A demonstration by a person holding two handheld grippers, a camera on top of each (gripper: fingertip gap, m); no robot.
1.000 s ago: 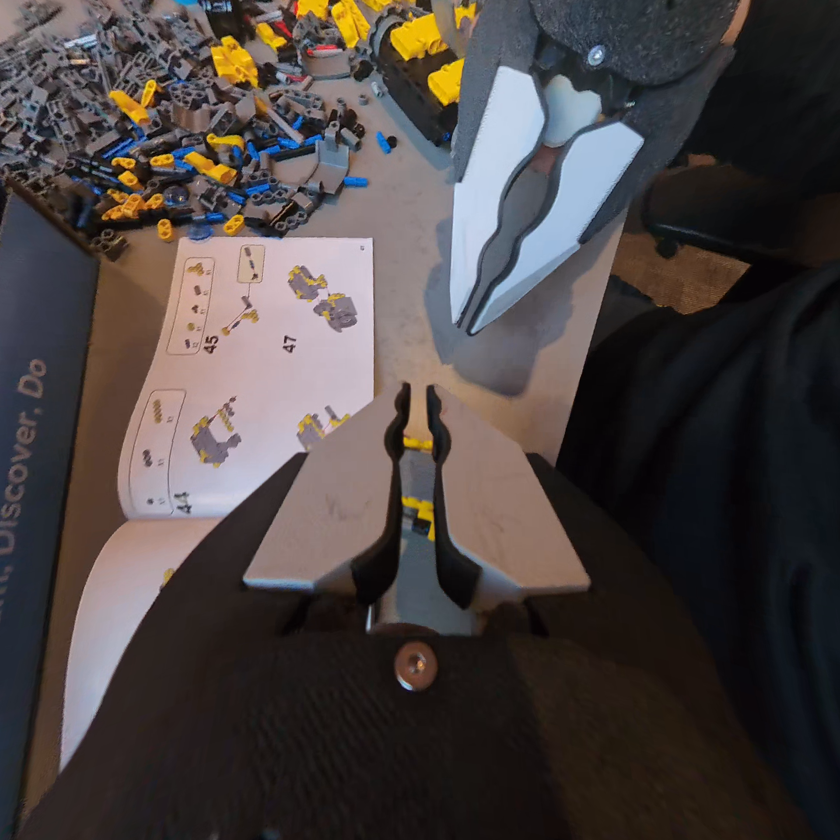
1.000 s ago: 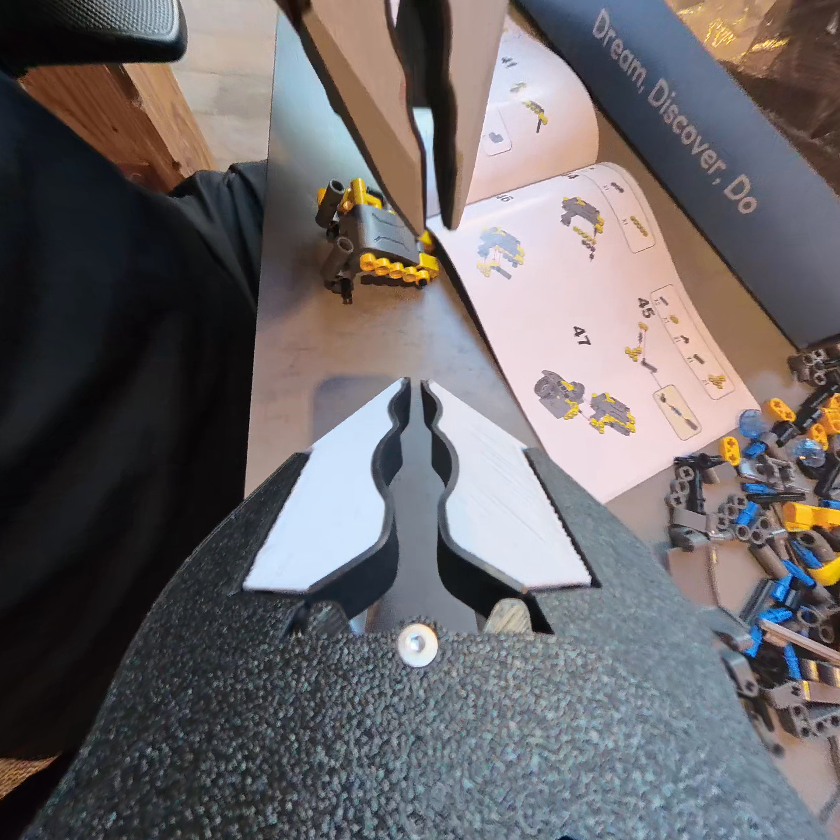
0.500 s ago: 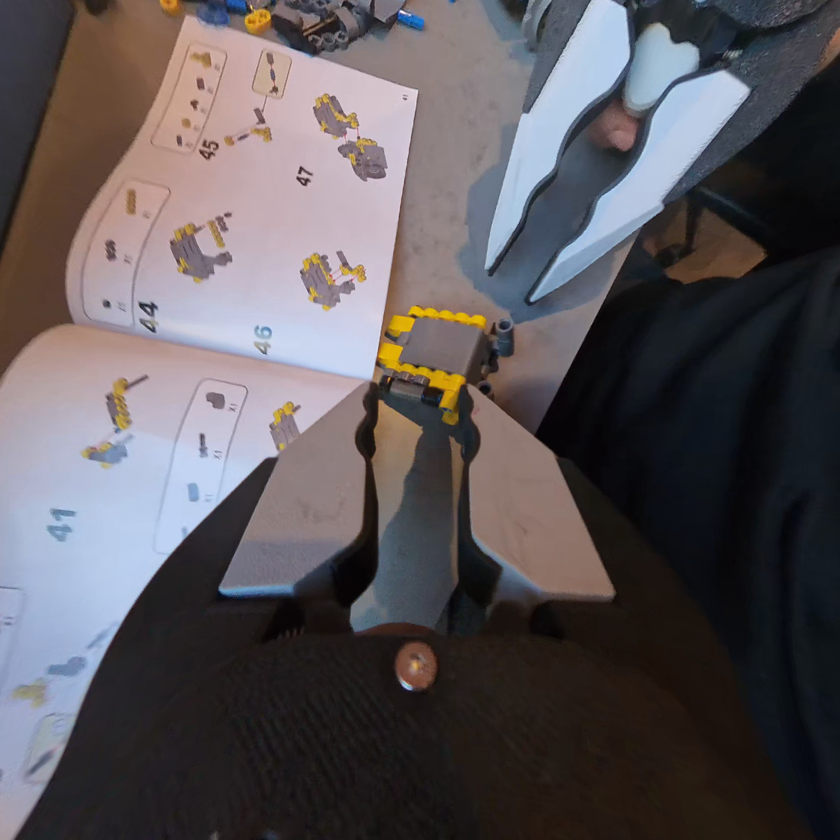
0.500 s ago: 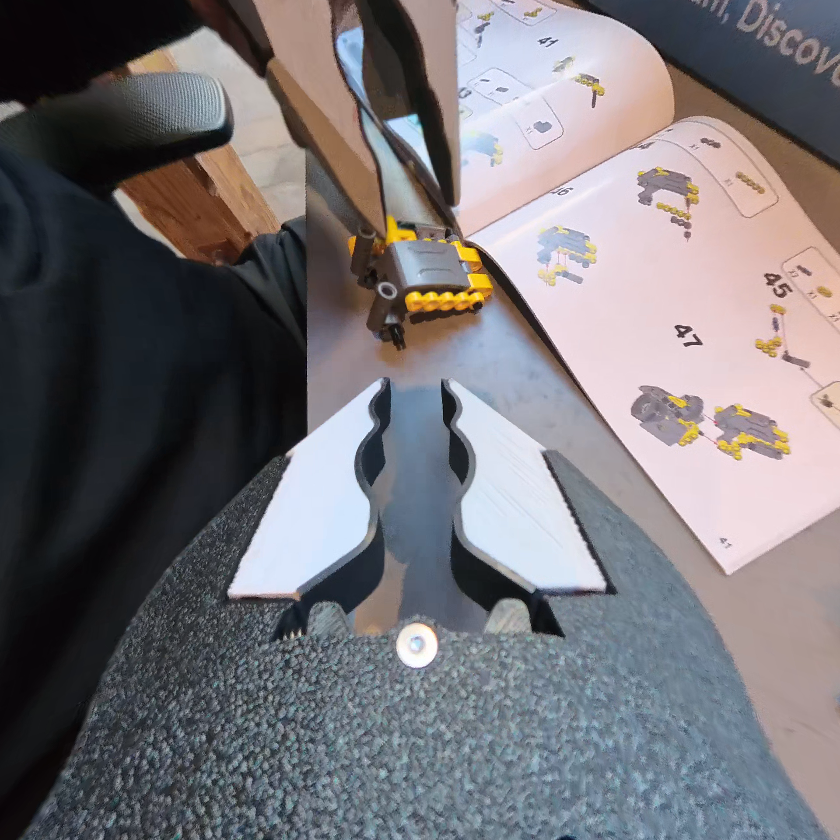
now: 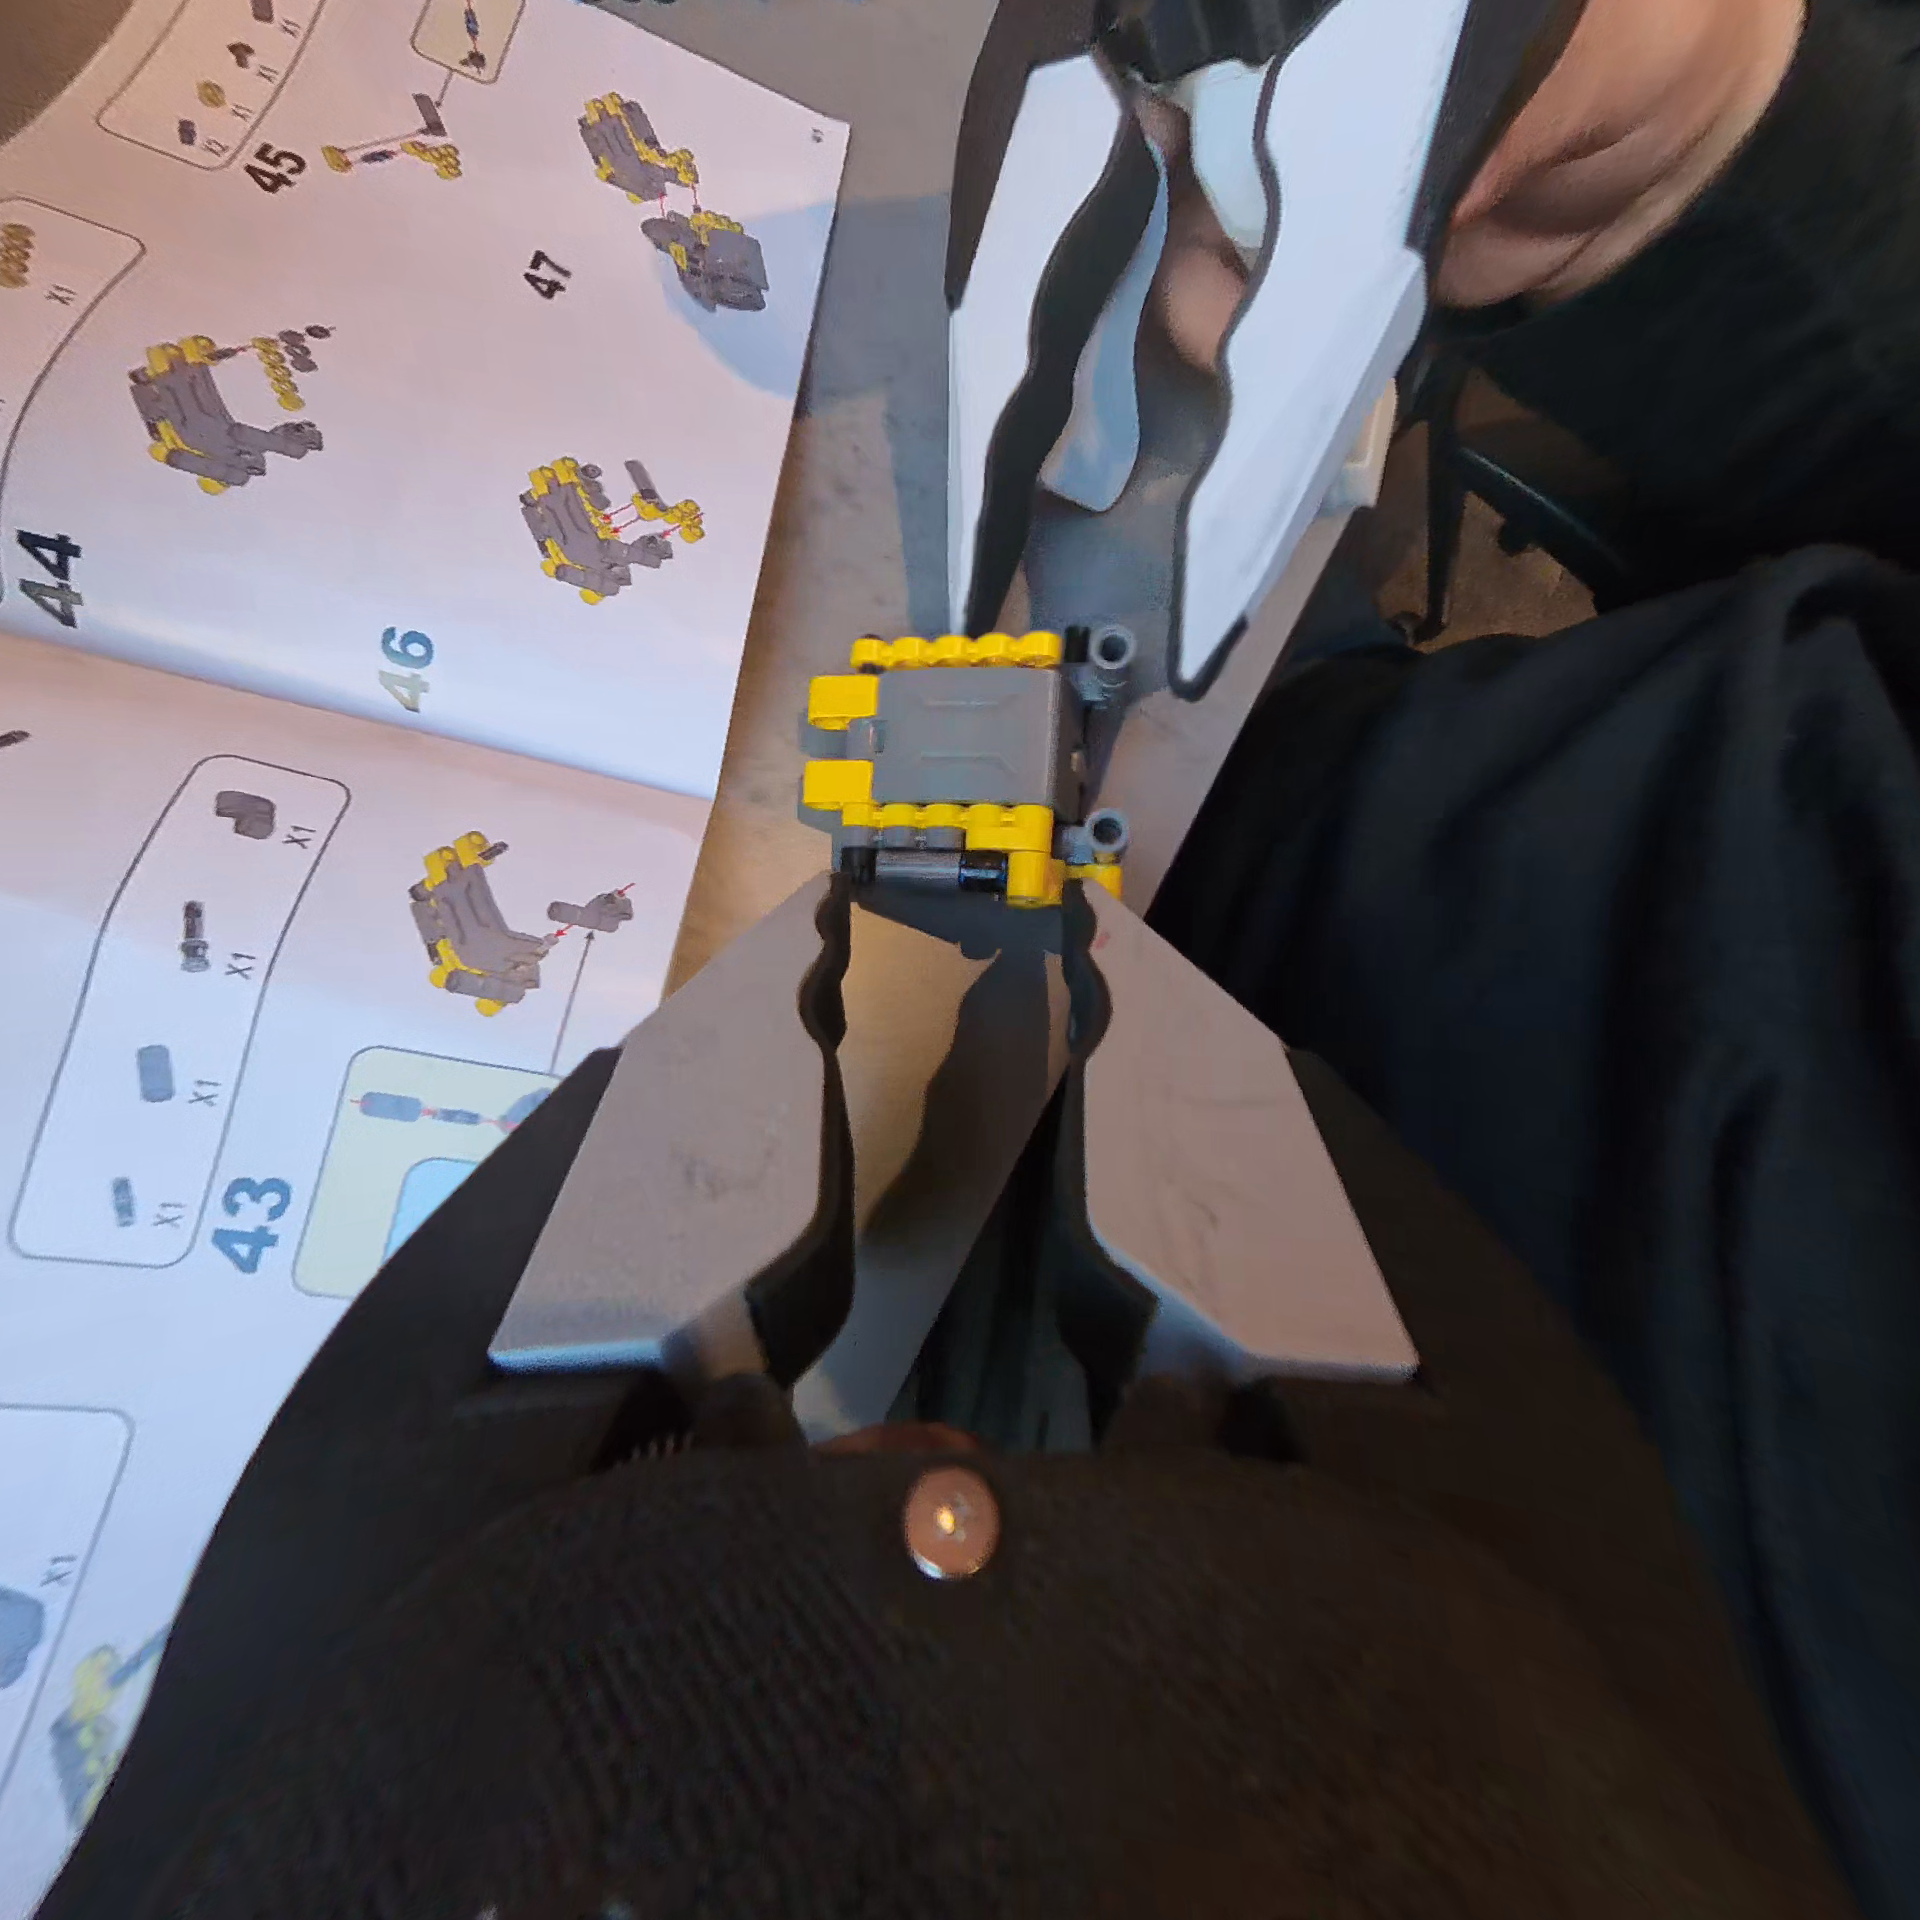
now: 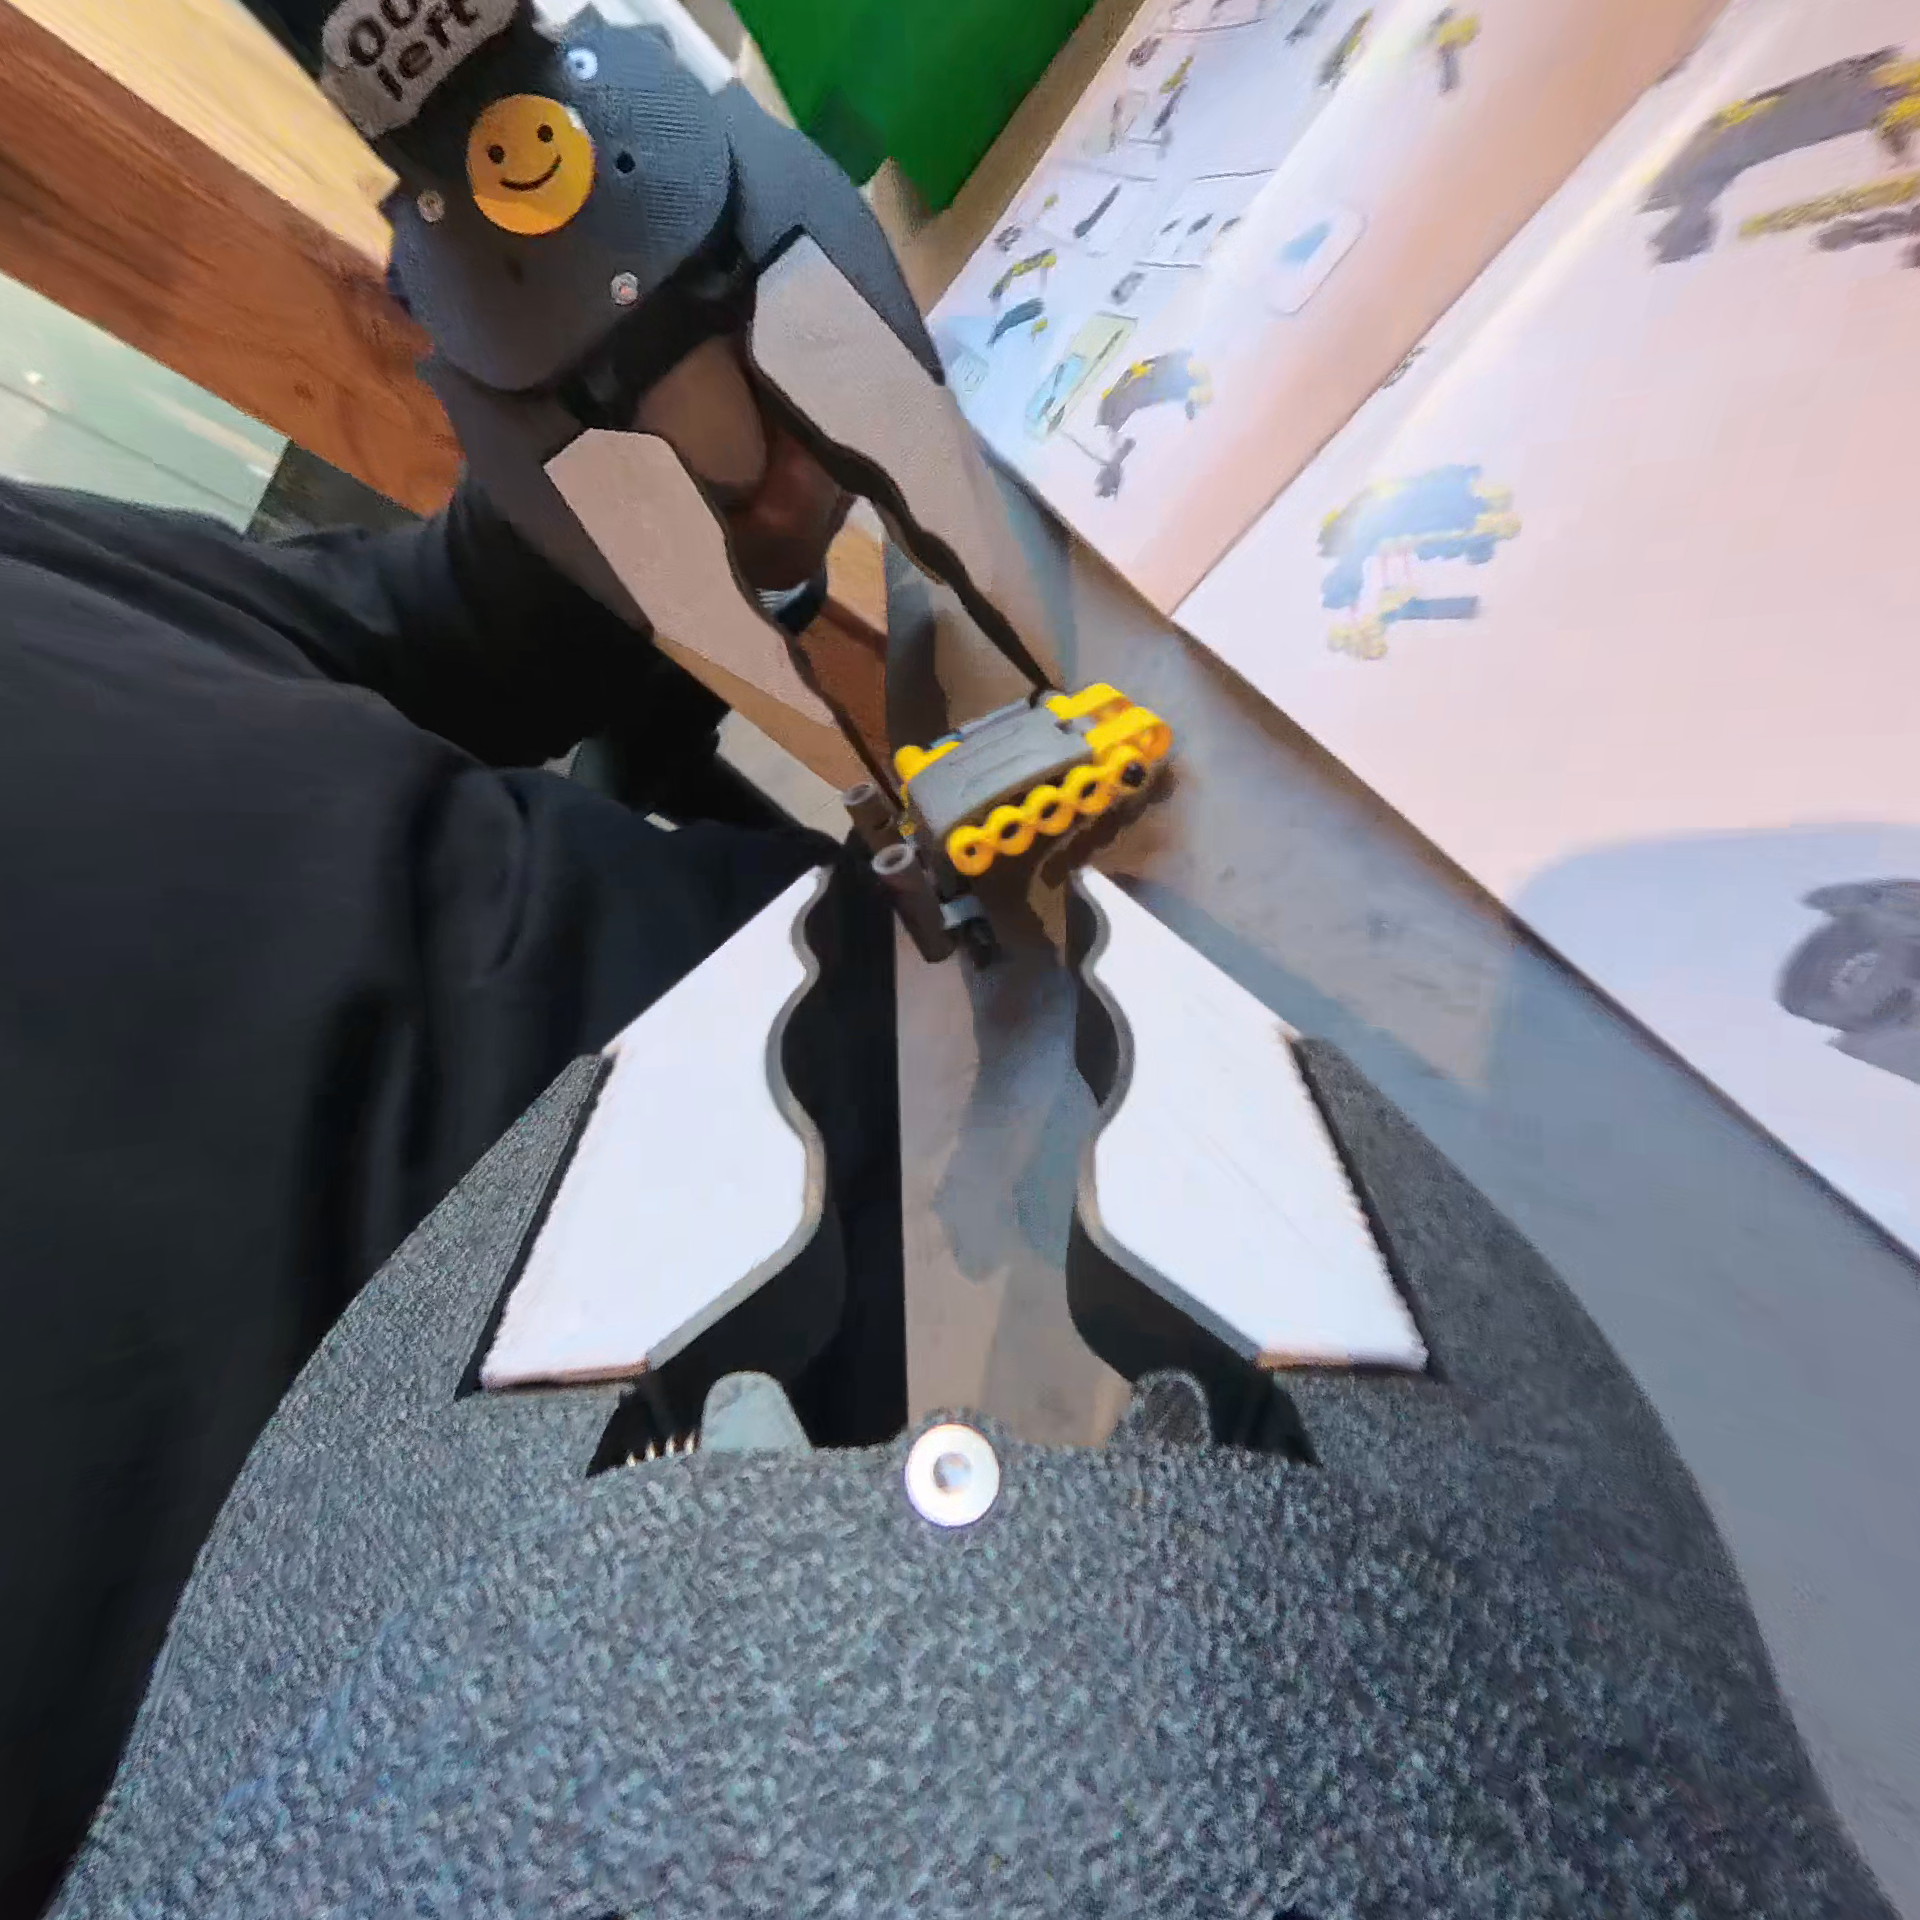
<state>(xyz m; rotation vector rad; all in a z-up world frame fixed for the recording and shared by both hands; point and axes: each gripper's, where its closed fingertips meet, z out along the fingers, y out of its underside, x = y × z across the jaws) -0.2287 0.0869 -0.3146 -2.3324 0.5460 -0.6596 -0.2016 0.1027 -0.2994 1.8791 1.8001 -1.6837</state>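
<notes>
Left tool [image 5: 951, 904]: black ribbed housing, two pale wedge-shaped fingers [image 5: 717, 1122] with wavy black inner edges, spread apart with a clear gap between the tips, angled down and forward. In the right wrist view the same tool [image 6: 956, 738] shows from the front, pointing down, a round yellow sticker on its dark body, part of a hand visible behind the fingers. Right tool [image 6: 951, 894]: grainy dark-grey housing, two white fingers [image 6: 665, 1184] likewise parted, tips wide of each other. In the left wrist view it [image 5: 1081, 644] comes down from above, tips low, facing the left tool. Dark sleeves sit behind both.
</notes>
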